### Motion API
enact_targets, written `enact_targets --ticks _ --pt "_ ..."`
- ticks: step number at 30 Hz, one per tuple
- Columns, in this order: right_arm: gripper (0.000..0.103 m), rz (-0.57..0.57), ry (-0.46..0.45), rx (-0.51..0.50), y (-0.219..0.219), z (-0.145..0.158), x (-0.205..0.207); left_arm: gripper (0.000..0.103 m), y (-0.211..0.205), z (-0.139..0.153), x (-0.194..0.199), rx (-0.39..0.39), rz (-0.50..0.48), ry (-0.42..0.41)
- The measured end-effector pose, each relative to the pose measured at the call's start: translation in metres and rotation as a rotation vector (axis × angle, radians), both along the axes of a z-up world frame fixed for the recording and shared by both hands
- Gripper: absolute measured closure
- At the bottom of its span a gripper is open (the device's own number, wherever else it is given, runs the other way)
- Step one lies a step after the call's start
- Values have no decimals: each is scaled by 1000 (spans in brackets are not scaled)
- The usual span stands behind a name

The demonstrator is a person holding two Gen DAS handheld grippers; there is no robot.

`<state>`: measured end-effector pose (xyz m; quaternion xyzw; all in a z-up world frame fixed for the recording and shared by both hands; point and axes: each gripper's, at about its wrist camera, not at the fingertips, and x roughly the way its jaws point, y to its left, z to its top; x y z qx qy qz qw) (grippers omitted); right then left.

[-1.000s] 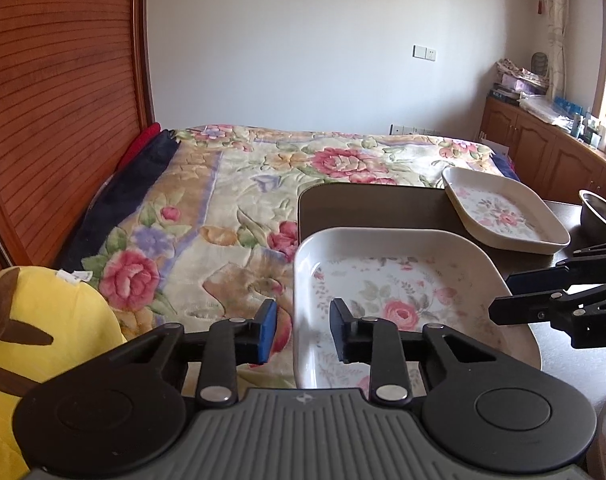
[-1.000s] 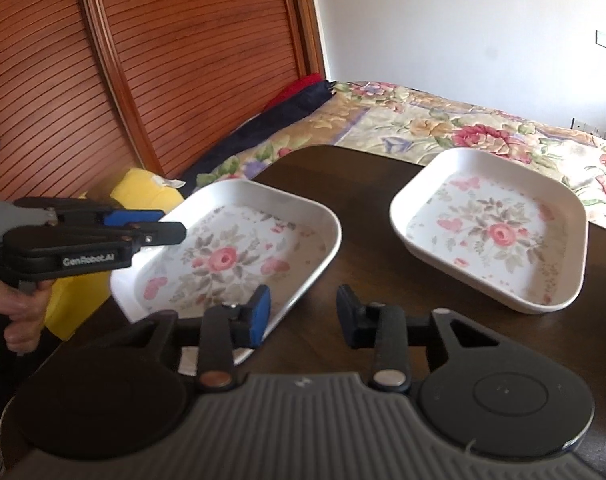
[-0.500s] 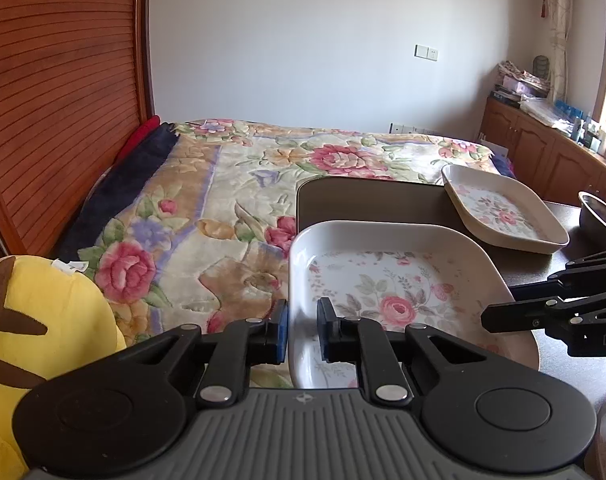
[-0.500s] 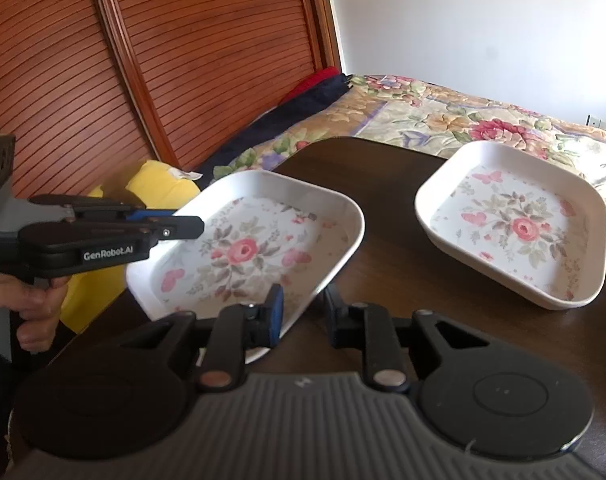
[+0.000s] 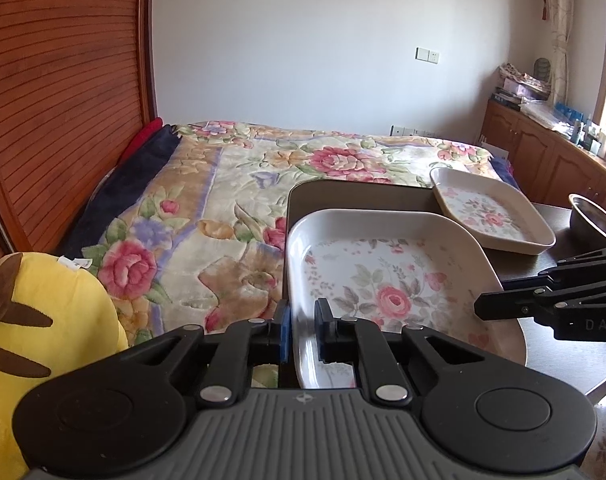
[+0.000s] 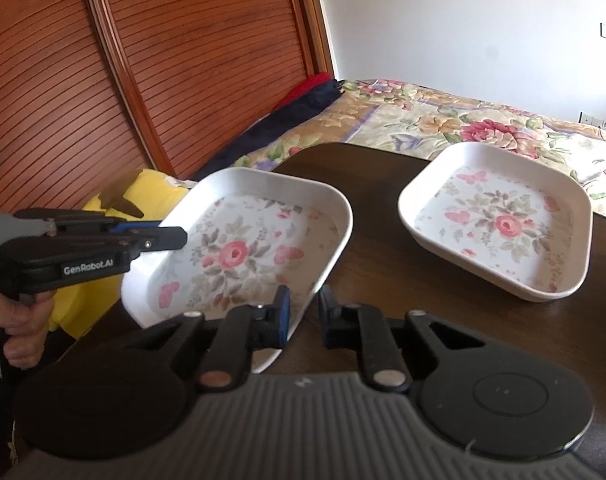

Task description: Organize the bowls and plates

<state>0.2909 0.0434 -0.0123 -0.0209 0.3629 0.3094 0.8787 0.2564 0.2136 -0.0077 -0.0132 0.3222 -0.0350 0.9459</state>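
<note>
With both grippers pinching the near plate (image 6: 247, 256) by opposite rims | left gripper (image 5: 301, 330), right gripper (image 6: 303, 316) | plate tilted at table (image 6: 383, 280) edge | I fear uneven lift slips it.

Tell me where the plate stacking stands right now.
Nothing looks stacked yet. In hand: the left gripper and right gripper are each closed on a rim of the near floral plate. Left: the far floral plate sits alone on the table, and the metal bowl is untouched.
</note>
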Motion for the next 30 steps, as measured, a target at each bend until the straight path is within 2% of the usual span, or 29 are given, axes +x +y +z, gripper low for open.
enact_targets --ticks 16,30 --pt "86 -22 -40 28 -24 15 -19 90 -25 19 -26 15 -21 -31" --pt "91 -48 -91 66 -63 31 -49 90 -63 39 -60 31 -46 -68"
